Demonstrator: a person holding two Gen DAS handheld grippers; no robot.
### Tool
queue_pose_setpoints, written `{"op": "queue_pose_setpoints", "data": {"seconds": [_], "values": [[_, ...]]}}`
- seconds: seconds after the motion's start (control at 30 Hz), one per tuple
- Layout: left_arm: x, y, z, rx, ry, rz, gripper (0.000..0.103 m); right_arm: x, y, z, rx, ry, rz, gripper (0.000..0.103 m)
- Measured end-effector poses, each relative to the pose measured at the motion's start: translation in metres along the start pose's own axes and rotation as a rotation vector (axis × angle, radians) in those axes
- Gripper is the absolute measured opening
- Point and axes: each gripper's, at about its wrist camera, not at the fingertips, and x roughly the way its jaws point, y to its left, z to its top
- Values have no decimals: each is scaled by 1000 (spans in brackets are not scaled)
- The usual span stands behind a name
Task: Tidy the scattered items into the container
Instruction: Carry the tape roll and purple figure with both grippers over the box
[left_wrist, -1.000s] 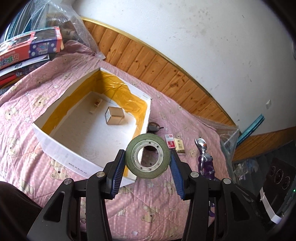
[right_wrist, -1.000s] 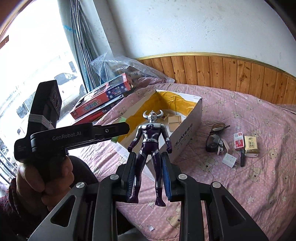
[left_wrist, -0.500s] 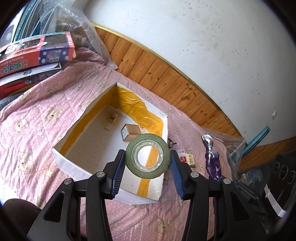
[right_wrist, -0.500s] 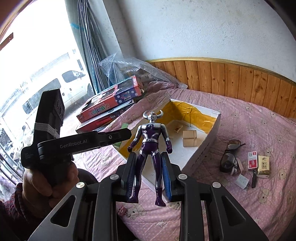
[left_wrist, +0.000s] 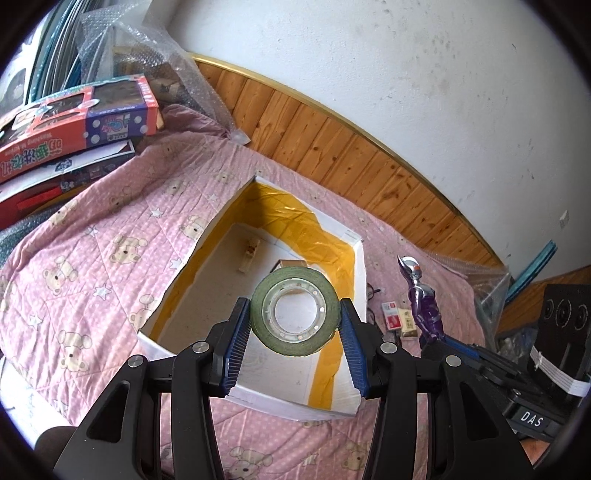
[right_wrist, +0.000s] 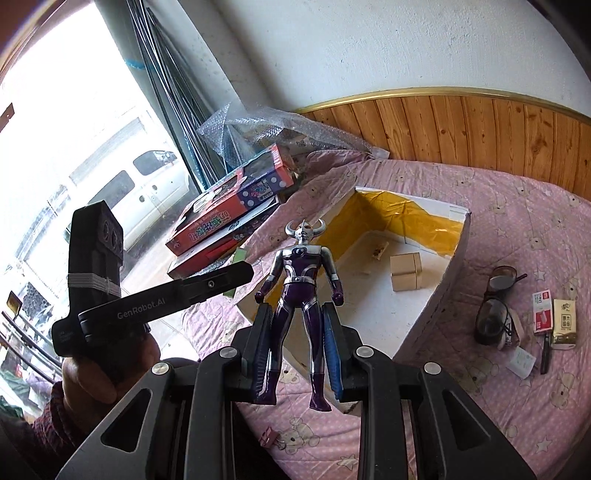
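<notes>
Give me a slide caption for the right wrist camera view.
Right gripper holds a purple-and-silver toy figure by its legs before the open white box.

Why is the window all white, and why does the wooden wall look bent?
Right wrist view: daylight through the window is too bright for the camera, so it washes out; the toy figure in the claw stays sharp. Left wrist view: the rounded lens curves the wooden wall and darkens the corners.
</notes>
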Motion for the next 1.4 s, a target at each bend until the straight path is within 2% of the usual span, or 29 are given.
{"op": "queue_pose_setpoints", "data": {"seconds": [0.2,0.63,1.07,1.4], "values": [[21,-6,9,24,57,13,49,20,-9,11,4,37,2,28],[73,-12,21,117,194,117,49,65,-31,34,-10,124,-33,28],[116,-5,17,118,323,187,49,123,-72,47,124,237,-31,28],[136,4,18,104,398,229,49,153,-78,53,72,340,-109,28]]}}
